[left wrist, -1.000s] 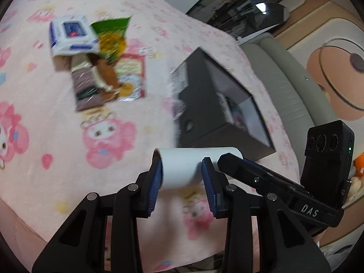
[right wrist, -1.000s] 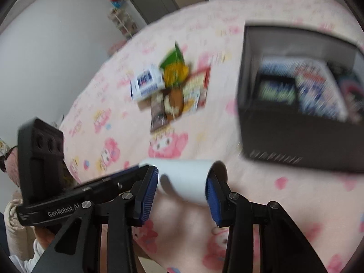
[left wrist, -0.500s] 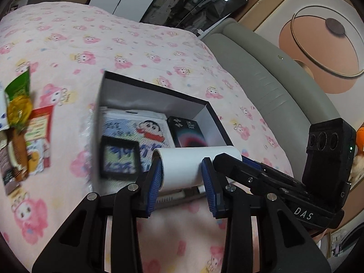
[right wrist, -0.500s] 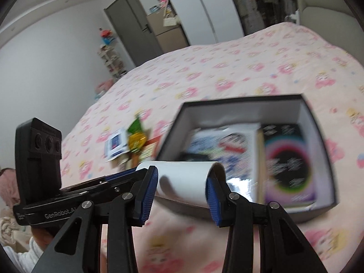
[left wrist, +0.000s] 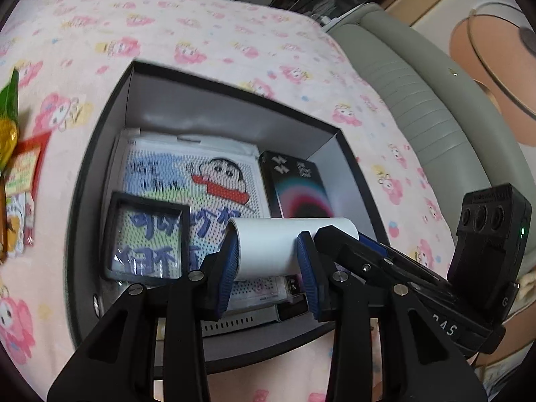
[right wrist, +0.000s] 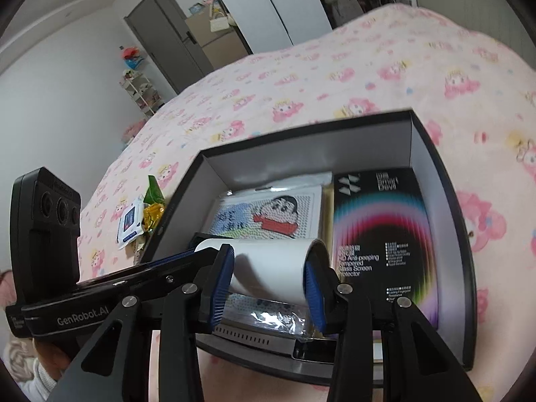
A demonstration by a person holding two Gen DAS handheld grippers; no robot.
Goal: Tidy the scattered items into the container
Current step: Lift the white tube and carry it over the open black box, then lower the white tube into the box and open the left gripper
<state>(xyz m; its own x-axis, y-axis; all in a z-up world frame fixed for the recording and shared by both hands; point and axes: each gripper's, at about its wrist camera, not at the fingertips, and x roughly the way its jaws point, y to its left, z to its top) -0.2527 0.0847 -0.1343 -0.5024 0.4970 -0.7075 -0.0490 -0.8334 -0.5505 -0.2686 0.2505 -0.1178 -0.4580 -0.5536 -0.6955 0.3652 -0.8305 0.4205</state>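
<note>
Each wrist fisheye looks forward and steeply down along its own black fingers, close above the open black box (left wrist: pixel 100 140) (right wrist: pixel 435 154) on the pink bedspread (left wrist: pixel 234 33) (right wrist: pixel 368 67). Both share the box's inside and the white roll (left wrist: pixel 268 248) (right wrist: pixel 268 268); each shows the other gripper's camera near a lower corner. Frame edges look slightly blurred.

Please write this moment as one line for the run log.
left tool: shut on white tube | right tool: shut on white tube | position: over open black box | snacks: outside box

box (left wrist: pixel 100 154) open-topped, floor crowded by packets (left wrist: pixel 187 181)
</note>
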